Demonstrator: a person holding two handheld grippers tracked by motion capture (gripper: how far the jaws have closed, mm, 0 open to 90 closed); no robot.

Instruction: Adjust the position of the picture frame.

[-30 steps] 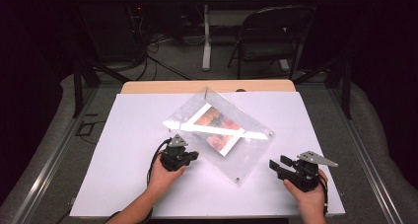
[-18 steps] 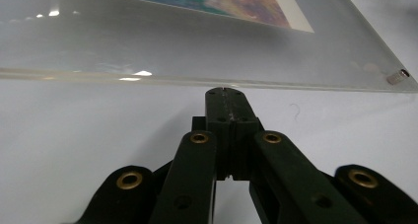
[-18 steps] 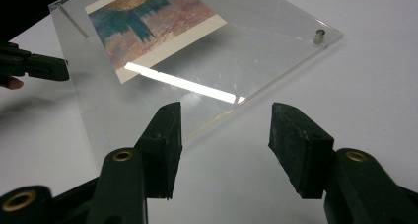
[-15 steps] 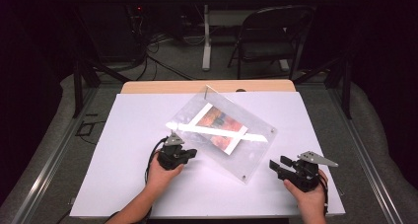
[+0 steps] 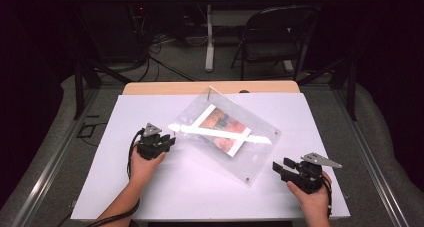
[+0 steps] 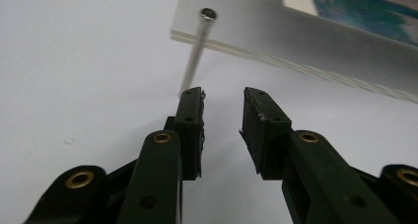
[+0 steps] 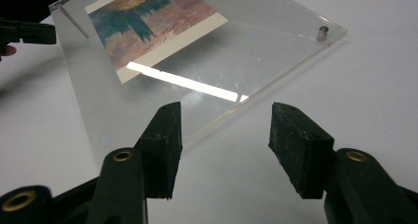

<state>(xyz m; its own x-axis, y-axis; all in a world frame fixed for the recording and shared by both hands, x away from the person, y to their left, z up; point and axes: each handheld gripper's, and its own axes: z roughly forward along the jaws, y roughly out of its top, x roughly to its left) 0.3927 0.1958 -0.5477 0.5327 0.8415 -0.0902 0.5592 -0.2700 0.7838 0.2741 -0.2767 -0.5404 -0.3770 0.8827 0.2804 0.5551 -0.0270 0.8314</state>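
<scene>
A clear acrylic picture frame [image 5: 250, 154] holding a colourful print [image 5: 220, 127] stands tilted on thin metal legs on the white table [image 5: 150, 197]. My left gripper [image 5: 172, 141] hovers just left of the frame's left corner. In the left gripper view its jaws [image 6: 224, 93] have just been opening and stand apart with nothing between them, pointing at a metal leg [image 6: 194, 56] under the frame's corner [image 6: 305, 31]. My right gripper [image 5: 276, 167] is open near the frame's near-right corner. Its empty jaws [image 7: 226, 115] face the frame's edge [image 7: 256, 41] and print [image 7: 148, 21].
A corner screw [image 7: 323, 32] sits in the frame. Behind the table stand a folding chair [image 5: 272, 42], a table leg [image 5: 210, 42] and floor cables [image 5: 165, 42]. A wooden strip [image 5: 165, 88] runs along the table's far edge.
The left gripper has moved left, away from the frame's left corner, and its jaws have opened. The right gripper and the frame stay where they were.
</scene>
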